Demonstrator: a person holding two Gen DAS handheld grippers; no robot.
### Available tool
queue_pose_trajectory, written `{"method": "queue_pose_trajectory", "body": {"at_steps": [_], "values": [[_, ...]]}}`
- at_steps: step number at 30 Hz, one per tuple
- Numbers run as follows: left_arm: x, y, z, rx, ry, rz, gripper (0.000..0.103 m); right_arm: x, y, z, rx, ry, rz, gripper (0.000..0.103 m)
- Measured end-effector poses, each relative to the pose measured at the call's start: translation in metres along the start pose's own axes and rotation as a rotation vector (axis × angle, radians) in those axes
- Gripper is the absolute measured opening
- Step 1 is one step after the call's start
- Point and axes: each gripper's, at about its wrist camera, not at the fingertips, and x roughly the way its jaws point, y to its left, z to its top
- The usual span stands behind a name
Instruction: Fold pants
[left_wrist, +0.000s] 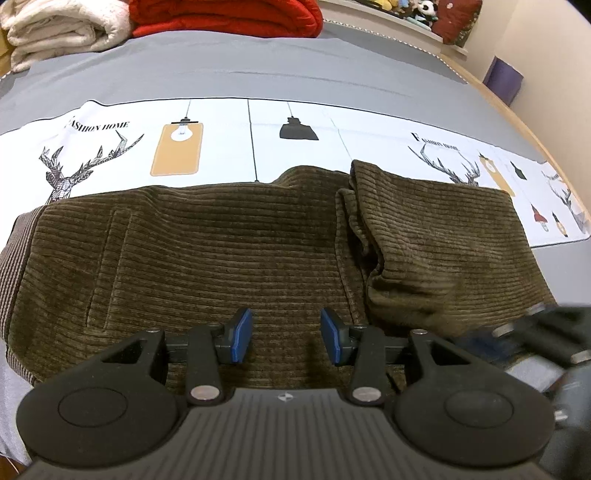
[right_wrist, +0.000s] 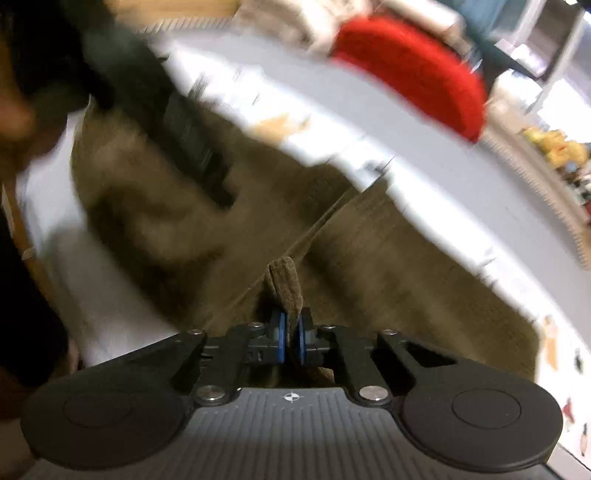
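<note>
Olive corduroy pants (left_wrist: 207, 251) lie spread across the bed (left_wrist: 258, 66), over a white printed band of the cover with deer and lamp drawings (left_wrist: 110, 147); the legs are doubled back so a folded layer (left_wrist: 436, 236) rests on the right part of the garment. Low over the near edge of the fabric, the left claw (left_wrist: 286, 334) points forward with its blue pads set wide apart and nothing between them. Beside it at the right edge, the right claw (left_wrist: 543, 343) shows only as a dark blur. In the right wrist view, much smeared by motion, the right claw (right_wrist: 290, 338) is pinched tight on a small raised tuck of the corduroy (right_wrist: 284, 284), which stands up between its pads. At the bed's far end sit a red blanket (left_wrist: 225, 16) and a cream one (left_wrist: 62, 29), well apart from the pants.
</note>
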Motion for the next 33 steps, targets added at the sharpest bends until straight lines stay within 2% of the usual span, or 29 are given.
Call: {"method": "queue_pose_trajectory", "body": {"at_steps": [2,4,7,9,10,12,13,14,18,20,21,22,23,24,25,26,29,32,33], "values": [[-0.001,0.0,0.001,-0.011,-0.008,-0.008,0.046,-0.027,-0.011,0.004,0.039,-0.089,0.031,0.007],[-0.002,0.0,0.003,-0.02,-0.011,-0.021,0.046,-0.045,-0.01,-0.006,-0.004,-0.116,0.093,0.007],[0.0,-0.004,0.008,-0.029,-0.01,-0.029,0.046,-0.038,0.006,-0.03,-0.115,-0.019,0.137,0.007],[-0.001,-0.007,0.013,-0.044,-0.012,-0.041,0.046,-0.028,0.018,-0.039,-0.178,0.03,0.144,0.011],[-0.001,-0.008,0.016,-0.062,-0.005,-0.058,0.046,-0.027,0.022,-0.04,-0.193,0.028,0.131,0.016],[0.001,-0.007,0.025,-0.102,0.036,-0.116,0.046,-0.03,0.027,-0.036,-0.193,-0.001,0.105,0.034],[0.004,-0.005,0.033,-0.122,0.059,-0.154,0.046,-0.033,0.028,-0.036,-0.186,-0.021,0.098,0.052],[0.006,-0.004,0.04,-0.133,0.075,-0.18,0.046,-0.034,0.029,-0.034,-0.187,-0.035,0.089,0.06],[0.028,-0.006,0.067,-0.128,0.131,-0.268,0.046,-0.028,0.034,-0.035,-0.229,-0.017,0.066,0.06],[0.046,-0.007,0.072,-0.126,0.128,-0.282,0.048,-0.019,0.04,-0.04,-0.275,0.025,0.044,0.055],[0.055,-0.006,0.072,-0.136,0.125,-0.303,0.05,-0.016,0.043,-0.044,-0.307,0.057,0.039,0.051],[0.067,-0.005,0.071,-0.154,0.141,-0.324,0.05,-0.012,0.046,-0.048,-0.34,0.085,0.036,0.038],[0.077,-0.005,0.072,-0.181,0.165,-0.323,0.05,-0.011,0.048,-0.051,-0.361,0.09,0.021,0.028],[0.083,-0.005,0.075,-0.201,0.163,-0.331,0.052,-0.011,0.048,-0.052,-0.372,0.082,0.011,0.024],[0.087,-0.007,0.078,-0.197,0.152,-0.344,0.054,-0.013,0.045,-0.05,-0.351,0.072,0.021,0.014],[0.092,-0.01,0.081,-0.181,0.149,-0.344,0.058,-0.017,0.039,-0.045,-0.304,0.056,0.033,0.011],[0.11,-0.013,0.084,-0.164,0.175,-0.298,0.058,-0.036,0.017,-0.033,-0.192,-0.023,0.008,0.011],[0.119,-0.013,0.087,-0.192,0.184,-0.315,0.057,-0.059,0.0,-0.026,-0.086,-0.102,-0.007,0.01],[0.121,-0.014,0.088,-0.187,0.184,-0.333,0.041,-0.064,-0.003,-0.026,-0.063,-0.119,-0.008,0.01]]}}
